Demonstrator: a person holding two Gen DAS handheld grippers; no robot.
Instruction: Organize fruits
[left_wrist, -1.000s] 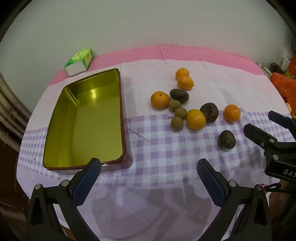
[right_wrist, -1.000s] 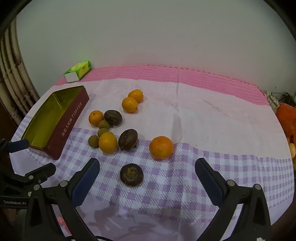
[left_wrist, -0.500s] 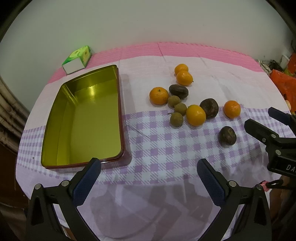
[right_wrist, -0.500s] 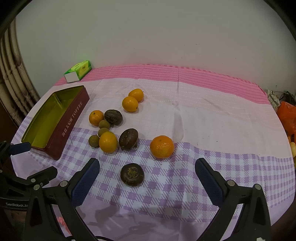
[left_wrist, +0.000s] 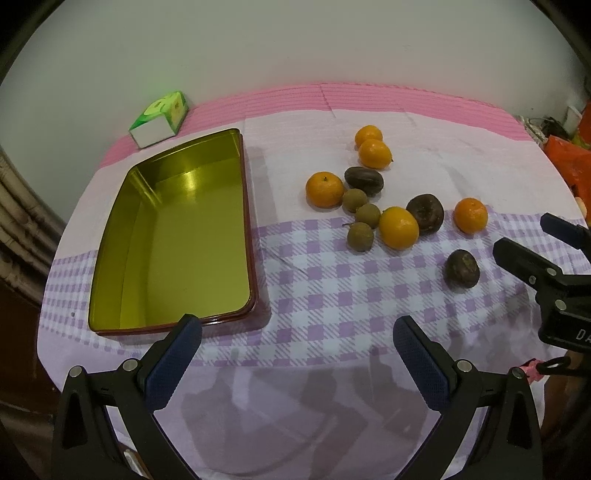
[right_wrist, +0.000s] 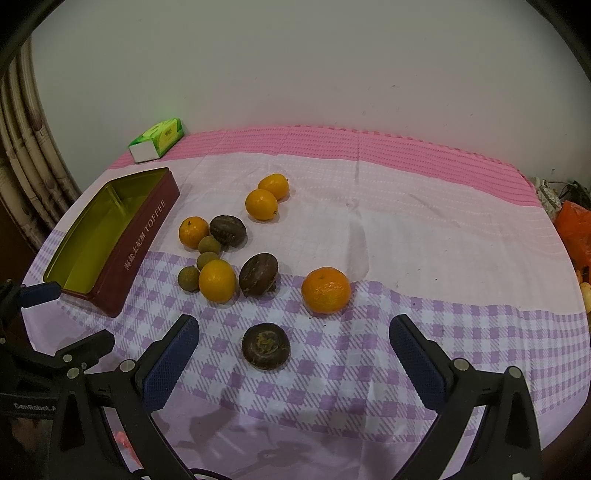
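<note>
Fruits lie loose on the checked cloth of the counter, all to the right of the empty toffee tin (left_wrist: 177, 236), none inside it yet. The dark passion fruit (right_wrist: 265, 345) sits farthest from the tin, alone, directly ahead of the right gripper (right_wrist: 293, 354), whose jaws stand wide apart and hold nothing. The left gripper (left_wrist: 297, 356) is likewise spread and empty, hovering near the tin's near end. Beyond the passion fruit sits a mandarin (right_wrist: 325, 290), and closer to the tin a cluster of oranges, two more passion fruits and three small longans (right_wrist: 188, 278).

The passion fruit looks light, with a stiff, wrinkled rind that should grip well; being roundish with its stem scar up, it has no real long axis, so take it across its widest middle. The tin's long axis runs away from the grippers.
</note>
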